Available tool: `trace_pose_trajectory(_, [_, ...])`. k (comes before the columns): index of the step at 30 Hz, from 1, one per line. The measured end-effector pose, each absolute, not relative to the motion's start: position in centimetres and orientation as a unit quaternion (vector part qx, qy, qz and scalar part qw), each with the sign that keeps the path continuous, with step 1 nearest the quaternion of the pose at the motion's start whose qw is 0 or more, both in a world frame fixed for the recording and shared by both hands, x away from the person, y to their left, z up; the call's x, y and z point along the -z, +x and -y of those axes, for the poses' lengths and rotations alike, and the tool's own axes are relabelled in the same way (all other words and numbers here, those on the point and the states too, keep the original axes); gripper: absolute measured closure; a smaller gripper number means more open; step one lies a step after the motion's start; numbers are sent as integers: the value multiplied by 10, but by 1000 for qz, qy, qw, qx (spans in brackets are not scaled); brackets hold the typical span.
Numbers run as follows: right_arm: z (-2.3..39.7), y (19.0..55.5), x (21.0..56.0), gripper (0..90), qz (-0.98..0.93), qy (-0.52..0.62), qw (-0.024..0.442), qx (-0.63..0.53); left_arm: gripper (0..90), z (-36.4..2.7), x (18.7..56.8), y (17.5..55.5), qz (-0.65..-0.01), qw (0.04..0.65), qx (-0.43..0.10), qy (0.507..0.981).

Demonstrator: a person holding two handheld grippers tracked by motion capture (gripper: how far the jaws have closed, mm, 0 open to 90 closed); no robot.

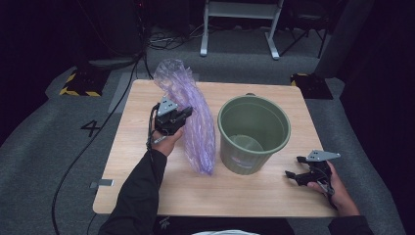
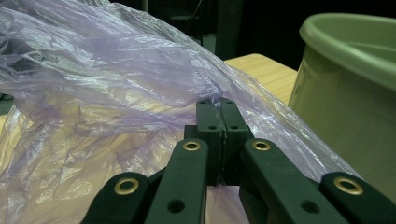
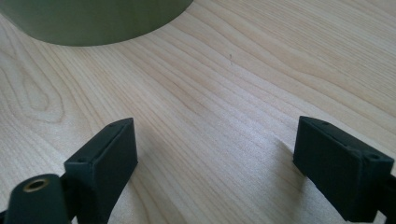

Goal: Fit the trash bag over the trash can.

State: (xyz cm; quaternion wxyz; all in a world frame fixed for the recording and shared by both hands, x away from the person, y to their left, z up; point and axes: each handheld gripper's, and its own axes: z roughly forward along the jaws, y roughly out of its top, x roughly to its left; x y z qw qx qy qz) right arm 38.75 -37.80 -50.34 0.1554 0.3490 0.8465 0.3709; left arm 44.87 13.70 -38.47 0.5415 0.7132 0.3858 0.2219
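A crumpled purple plastic bag (image 1: 191, 115) hangs long and upright over the wooden table (image 1: 142, 147), its lower end near the tabletop. My left gripper (image 1: 185, 113) is shut on the bag's left side, and in the left gripper view the two jaws press together on a pinch of the purple bag (image 2: 116, 93). To the right of the bag stands an olive green bucket (image 1: 253, 133), seen close up as the green bucket (image 2: 355, 93). My right gripper (image 1: 292, 175) rests low at the table's right front, jaws wide open over bare wood, with the bucket's base (image 3: 93, 21) ahead of it.
A white metal stand (image 1: 240, 24) and cables lie on the grey floor beyond the table. Black blocks with yellow stripes (image 1: 80, 83) sit by the far corners. Bare tabletop stretches along the front edge between my two arms.
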Motion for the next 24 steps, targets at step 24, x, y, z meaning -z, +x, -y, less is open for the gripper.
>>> trace_pose_trajectory(24, [378, 388, 503, 131, -846, 349, 155, -371, 894, -128, 323, 460, -365, 579, -233, 691])
